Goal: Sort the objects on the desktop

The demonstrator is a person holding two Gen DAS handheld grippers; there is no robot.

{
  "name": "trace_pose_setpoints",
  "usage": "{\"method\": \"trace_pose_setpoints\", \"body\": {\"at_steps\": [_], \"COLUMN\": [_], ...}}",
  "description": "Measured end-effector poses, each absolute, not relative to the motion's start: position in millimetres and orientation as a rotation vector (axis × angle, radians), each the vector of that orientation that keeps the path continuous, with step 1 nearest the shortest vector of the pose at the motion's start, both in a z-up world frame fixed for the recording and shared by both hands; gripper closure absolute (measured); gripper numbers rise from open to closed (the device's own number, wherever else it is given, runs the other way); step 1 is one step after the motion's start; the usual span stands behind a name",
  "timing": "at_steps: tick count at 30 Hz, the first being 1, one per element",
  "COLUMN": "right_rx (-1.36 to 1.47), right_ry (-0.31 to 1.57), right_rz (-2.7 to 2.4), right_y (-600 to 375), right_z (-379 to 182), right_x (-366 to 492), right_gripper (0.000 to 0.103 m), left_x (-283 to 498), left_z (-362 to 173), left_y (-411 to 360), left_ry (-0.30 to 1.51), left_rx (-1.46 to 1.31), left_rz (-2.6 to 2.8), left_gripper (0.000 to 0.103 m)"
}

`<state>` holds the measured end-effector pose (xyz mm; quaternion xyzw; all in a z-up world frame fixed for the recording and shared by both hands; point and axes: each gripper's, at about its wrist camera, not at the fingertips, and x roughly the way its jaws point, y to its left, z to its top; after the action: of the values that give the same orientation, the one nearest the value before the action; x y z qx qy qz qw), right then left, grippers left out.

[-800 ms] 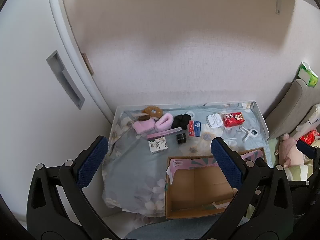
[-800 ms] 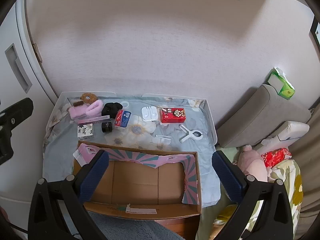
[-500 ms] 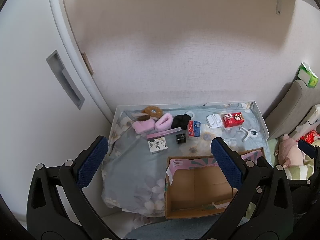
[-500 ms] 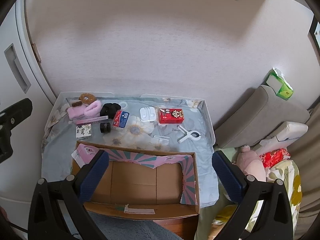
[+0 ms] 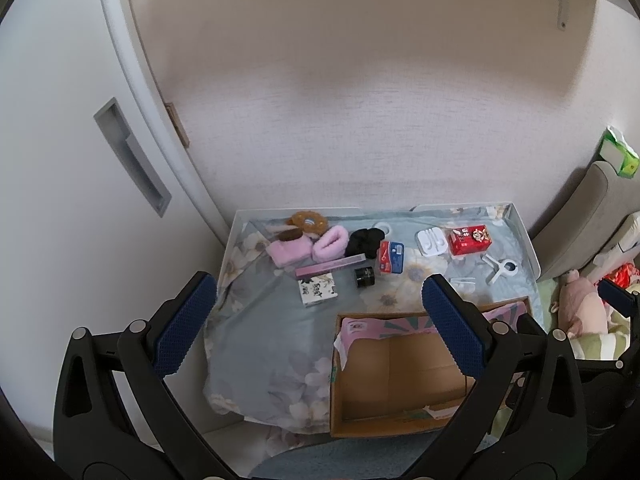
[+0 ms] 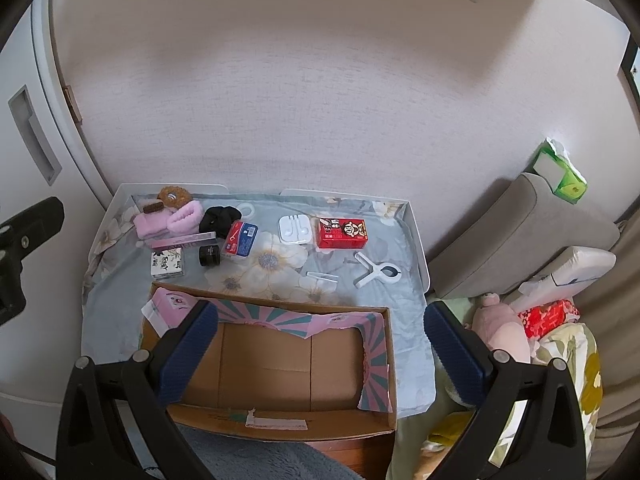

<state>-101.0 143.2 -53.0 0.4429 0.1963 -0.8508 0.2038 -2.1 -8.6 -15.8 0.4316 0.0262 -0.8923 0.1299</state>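
An open cardboard box [image 6: 280, 364] stands empty at the near edge of a small table under a floral cloth [image 6: 276, 260]. Behind it lie a pink fuzzy headband [image 6: 168, 218], a black scrunchie [image 6: 218, 216], a red-and-blue packet [image 6: 240, 238], a black jar [image 6: 209, 256], a patterned little box [image 6: 168, 263], a white earphone case [image 6: 295, 229], a red carton [image 6: 342, 232] and a white clip [image 6: 378, 274]. My right gripper [image 6: 320, 312] hangs open above the cardboard box [image 5: 400, 372]. Over the cloth's left half my left gripper [image 5: 318, 284] is open too. Neither holds anything.
A white cupboard door with a recessed handle [image 5: 132, 156] rises at the left, and a plain wall runs behind the table. To the right are a grey cushion [image 6: 520, 232], a green tissue pack [image 6: 560, 176], a pink plush toy [image 6: 500, 332] and bedding. The table has a raised white rim [image 6: 418, 240].
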Motion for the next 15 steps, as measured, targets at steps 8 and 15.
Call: {"method": "trace_pose_setpoints", "body": {"at_steps": [8, 15], "right_rx": [1.244, 1.265], "right_ry": [0.559, 0.559], "right_rz": [-2.359, -2.350], "right_y": [140.5, 142.4], "right_z": [-53.1, -55.7], "right_x": [-105.3, -105.4], "right_gripper": [0.001, 0.001], "left_x": [-3.9, -1.7], "left_z": [-16.1, -19.6], "left_y": [-11.1, -9.6], "left_ry": [0.088, 0.090], "left_rx": [1.255, 1.254], "left_rz": [-2.572, -2.575], "left_gripper": [0.001, 0.001]}}
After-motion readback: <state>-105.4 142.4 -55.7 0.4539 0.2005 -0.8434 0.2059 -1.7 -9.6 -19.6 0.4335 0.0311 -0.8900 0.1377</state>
